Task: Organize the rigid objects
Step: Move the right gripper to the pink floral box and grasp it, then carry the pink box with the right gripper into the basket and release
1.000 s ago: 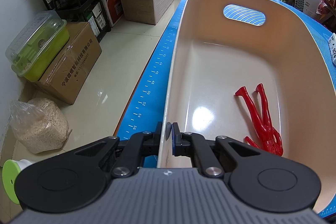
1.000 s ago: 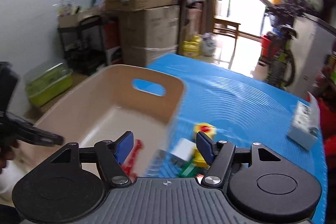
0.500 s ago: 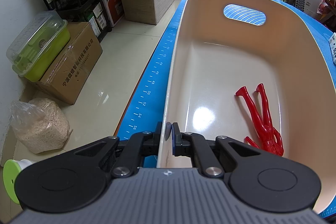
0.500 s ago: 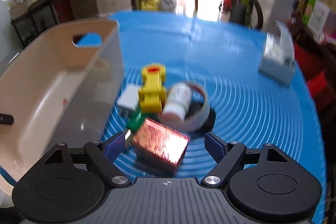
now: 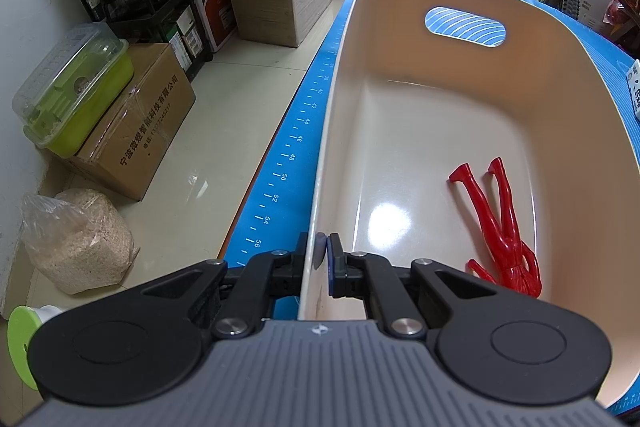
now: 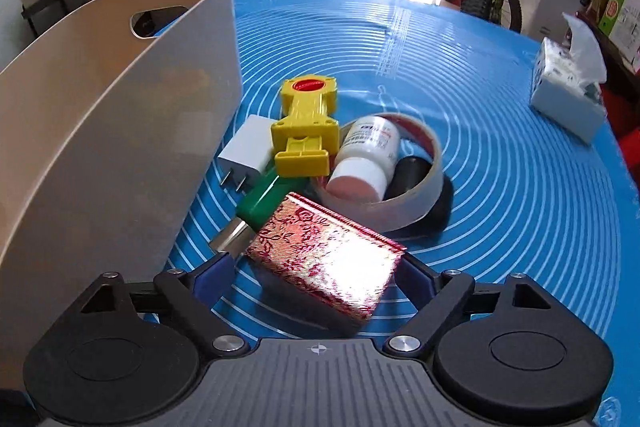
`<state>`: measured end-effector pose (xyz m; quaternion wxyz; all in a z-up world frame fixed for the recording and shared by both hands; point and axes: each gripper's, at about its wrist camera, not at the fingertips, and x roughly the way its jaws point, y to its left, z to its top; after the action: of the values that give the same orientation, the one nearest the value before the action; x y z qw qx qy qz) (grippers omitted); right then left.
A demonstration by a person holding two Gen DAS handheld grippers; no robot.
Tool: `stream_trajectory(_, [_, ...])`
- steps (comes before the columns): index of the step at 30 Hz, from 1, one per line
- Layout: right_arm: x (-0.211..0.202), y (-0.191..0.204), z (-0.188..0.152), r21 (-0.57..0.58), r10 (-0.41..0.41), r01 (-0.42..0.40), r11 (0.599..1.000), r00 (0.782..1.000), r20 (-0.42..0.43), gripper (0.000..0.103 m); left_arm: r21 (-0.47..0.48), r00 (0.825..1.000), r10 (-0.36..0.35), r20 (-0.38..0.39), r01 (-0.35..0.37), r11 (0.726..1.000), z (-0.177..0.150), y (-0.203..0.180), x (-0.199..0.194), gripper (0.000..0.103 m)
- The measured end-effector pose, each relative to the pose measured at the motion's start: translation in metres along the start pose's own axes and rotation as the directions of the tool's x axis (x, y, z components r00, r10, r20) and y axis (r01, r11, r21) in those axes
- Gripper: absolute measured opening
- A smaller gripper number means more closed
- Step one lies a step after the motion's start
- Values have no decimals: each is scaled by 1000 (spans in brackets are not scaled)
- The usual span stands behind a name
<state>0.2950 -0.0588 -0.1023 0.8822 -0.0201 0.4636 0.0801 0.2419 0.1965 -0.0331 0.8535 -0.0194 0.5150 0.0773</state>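
A shiny red box [image 6: 326,261] lies on the blue worktop [image 6: 500,167] between the spread right hand-held gripper [image 6: 316,281] fingers, beside a beige bin [image 5: 460,131] whose rim the left hand-held gripper [image 5: 322,259] pinches.

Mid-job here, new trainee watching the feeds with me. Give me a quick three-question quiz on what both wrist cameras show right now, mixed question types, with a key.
1. True or false: the left gripper is clamped on the rim of the beige bin.
2. Multiple choice: what already lies inside the bin? A) yellow toy B) red plastic figure C) white charger
3. Fill in: the right gripper, open, straddles the shiny red ____, nearest item of the pile on the blue mat.

Key
1. True: its jaws pinch the near wall.
2. B: the red plastic figure. The yellow toy and white charger lie on the mat.
3. box.
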Motion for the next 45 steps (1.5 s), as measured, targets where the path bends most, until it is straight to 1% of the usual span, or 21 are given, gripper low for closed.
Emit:
stream_trajectory(1, [0,1,-1,2,-4,4,1000,1000,11,88,0,1000,0,0,0,1000,0,1,0,10])
stream_trajectory(2, [-1,2,-1,2,-10,10,1000,1000,20,84,0,1000,0,0,0,1000,0,0,0,10])
stream_trajectory(3, [-2,3,-2,2,-12,12,1000,1000,27,79,0,1000,0,0,0,1000,0,0,0,10])
stream_trajectory(4, [-2,4,-3,2,-28,28,1000,999,32,70,1,1000,1,0,-1,1000,0,1,0,10])
stream_trajectory(7, [-5,1,-7,14,-12,11,1000,999,37,70,1,1000,2,0,-2,1000,0,1,-1,10])
stream_trajectory(13, [-24,3,-9,-20,-48,49,999,996,75,70,1,1000,3,0,-3,1000,0,2,-2,10])
stream_trajectory(18, [-51,2,1,7,-58,58,998,988,144,70,2,1000,3,0,-3,1000,1,2,-2,10])
stream_trajectory(22, [-73,2,14,20,-55,52,998,974,220,70,2,1000,4,0,-4,1000,0,1,-1,10])
stream_trajectory(26, [-94,7,28,31,-33,25,999,954,296,70,2,1000,4,0,-4,1000,1,2,-2,10])
stream_trajectory(29, [-106,15,38,16,-6,1,1000,939,344,70,3,1000,5,0,-5,1000,1,2,-2,10])
stream_trajectory(33, [-114,30,49,-2,44,-47,999,922,385,70,5,1000,6,0,-6,1000,1,1,-1,10])
stream_trajectory(37, [-115,48,56,-41,91,-82,996,909,406,70,9,1000,9,1,-9,1000,1,0,-1,10])
stream_trajectory(40, [-111,61,58,-81,134,-111,990,908,396,70,14,1000,10,2,-10,1000,0,-2,0,10])
stream_trajectory(45, [-98,90,51,-174,190,-137,975,923,335,70,21,1000,14,4,-14,1000,0,-3,0,10])
